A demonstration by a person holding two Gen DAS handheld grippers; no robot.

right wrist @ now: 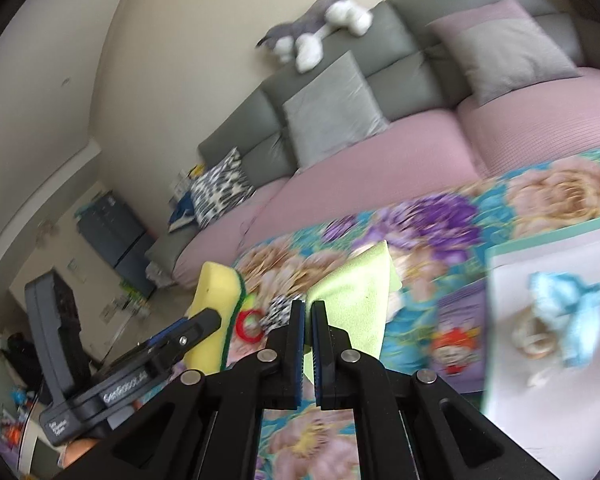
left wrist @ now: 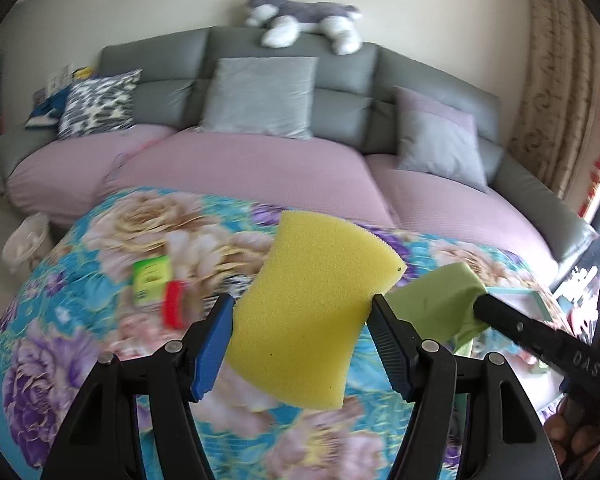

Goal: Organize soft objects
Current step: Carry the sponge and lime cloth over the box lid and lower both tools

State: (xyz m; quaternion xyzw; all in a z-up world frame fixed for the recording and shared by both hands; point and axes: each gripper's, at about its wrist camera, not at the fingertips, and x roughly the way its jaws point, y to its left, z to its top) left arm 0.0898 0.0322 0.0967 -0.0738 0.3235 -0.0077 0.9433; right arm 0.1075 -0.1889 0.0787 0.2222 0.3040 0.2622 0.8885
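My left gripper [left wrist: 302,312] is shut on a yellow sponge [left wrist: 316,308] and holds it above the floral blanket [left wrist: 100,360]. The sponge also shows in the right wrist view [right wrist: 216,304], with a green scouring edge. My right gripper [right wrist: 309,306] is shut on a light green cloth [right wrist: 352,296], held above the blanket. That cloth shows in the left wrist view [left wrist: 436,300] just right of the sponge. A white box [right wrist: 540,380] with a teal rim at the right holds a light blue cloth [right wrist: 568,308].
A green packet [left wrist: 150,280] and a red ring [left wrist: 174,304] lie on the blanket, beside a black-and-white patterned item [right wrist: 278,308]. Behind stands a grey sofa [left wrist: 172,92] with pink seat covers, cushions and a plush dog [left wrist: 300,20]. A purple pouch [right wrist: 456,332] lies by the box.
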